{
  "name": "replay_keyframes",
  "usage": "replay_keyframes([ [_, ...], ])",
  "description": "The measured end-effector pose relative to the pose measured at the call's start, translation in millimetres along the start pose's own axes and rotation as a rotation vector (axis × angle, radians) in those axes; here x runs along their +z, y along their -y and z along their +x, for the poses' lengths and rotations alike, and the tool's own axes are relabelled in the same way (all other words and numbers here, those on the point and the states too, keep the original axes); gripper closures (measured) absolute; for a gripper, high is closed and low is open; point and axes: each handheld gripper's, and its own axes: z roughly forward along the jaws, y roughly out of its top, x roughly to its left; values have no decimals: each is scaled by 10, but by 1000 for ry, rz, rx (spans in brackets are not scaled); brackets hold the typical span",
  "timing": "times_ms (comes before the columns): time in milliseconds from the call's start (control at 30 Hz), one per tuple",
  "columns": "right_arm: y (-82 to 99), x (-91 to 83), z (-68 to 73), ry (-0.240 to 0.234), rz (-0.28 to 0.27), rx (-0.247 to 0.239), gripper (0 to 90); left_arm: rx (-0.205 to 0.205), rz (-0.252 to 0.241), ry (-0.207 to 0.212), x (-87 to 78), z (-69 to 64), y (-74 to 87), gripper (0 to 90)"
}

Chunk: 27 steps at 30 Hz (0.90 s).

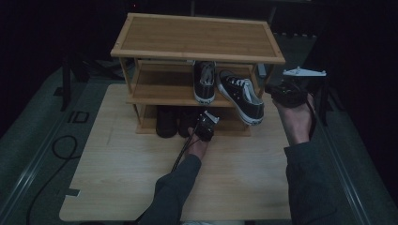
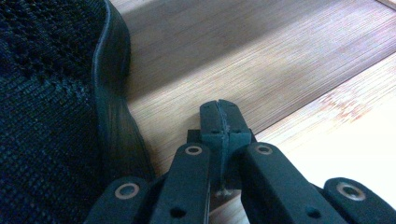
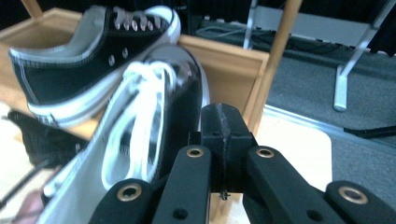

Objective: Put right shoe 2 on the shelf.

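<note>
A wooden shoe rack [image 1: 197, 37] holds 2 black-and-white sneakers [image 1: 204, 80] on its middle shelf, the right sneaker [image 1: 241, 96] overhanging the edge.

Black mesh shoe [image 2: 46, 116] cut off by the left edge, near sneaker [image 3: 140, 140] blurred, its heel cropped

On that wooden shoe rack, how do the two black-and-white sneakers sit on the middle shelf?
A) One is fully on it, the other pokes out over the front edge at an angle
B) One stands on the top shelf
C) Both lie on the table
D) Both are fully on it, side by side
A: one sneaker sits squarely on the middle shelf, while the other sneaker angles out past its front edge.
</note>
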Motion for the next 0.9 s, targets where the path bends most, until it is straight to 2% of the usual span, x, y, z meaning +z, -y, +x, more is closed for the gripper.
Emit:
replay_keyframes([
  [233,209,-109,-36,-45,56,-18,900,1,0,0,0,-1,0,900],
  [400,385,-197,52,-67,81,-60,900,0,-2,-1,1,-4,0,900],
  [667,589,-358,195,-92,92,-99,900,2,0,-1,0,-3,0,900],
  [900,697,-382,330,-118,109,-138,900,5,4,-2,-3,-1,-1,900],
])
